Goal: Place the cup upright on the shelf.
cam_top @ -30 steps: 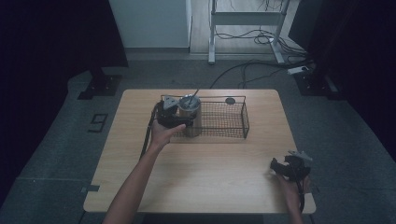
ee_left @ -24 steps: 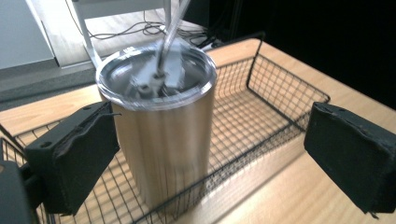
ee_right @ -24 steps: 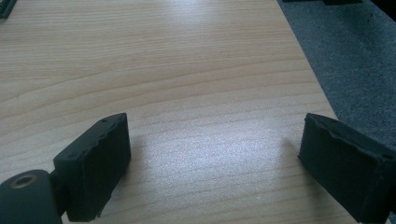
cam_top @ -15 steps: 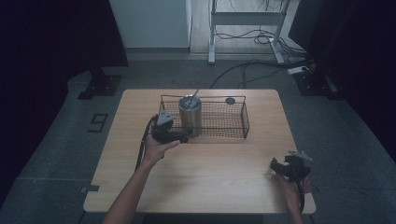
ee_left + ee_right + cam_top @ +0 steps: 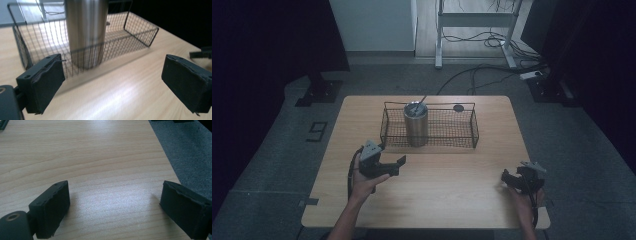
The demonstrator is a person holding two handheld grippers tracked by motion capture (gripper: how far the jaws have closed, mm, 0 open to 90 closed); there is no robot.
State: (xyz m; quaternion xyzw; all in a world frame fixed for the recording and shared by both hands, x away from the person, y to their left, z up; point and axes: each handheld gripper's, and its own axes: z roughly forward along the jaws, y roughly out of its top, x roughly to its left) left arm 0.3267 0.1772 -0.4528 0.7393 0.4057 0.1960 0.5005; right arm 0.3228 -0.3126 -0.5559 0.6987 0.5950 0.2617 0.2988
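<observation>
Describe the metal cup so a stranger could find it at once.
On the wooden table a black wire basket lies toward the far edge. The metal cup stands upright in its left part, a thin rod sticking out: the only tall, shiny item there.

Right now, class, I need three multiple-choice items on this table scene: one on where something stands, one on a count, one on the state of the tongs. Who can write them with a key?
1. Where does the tall brushed-steel tumbler stand?
A. inside the black wire mesh basket
B. on bare table in front of the basket
C. on the floor

2. How many hand-held tongs are over the light wooden table?
A. one
B. two
C. three

3. How do the left tongs stand?
A. shut on the tumbler
B. shut, empty
C. open, empty

Key: 1 A, mesh walls surround it; 2 B, left tongs plus right tongs; 3 C, jaws wide apart with only table between.
</observation>
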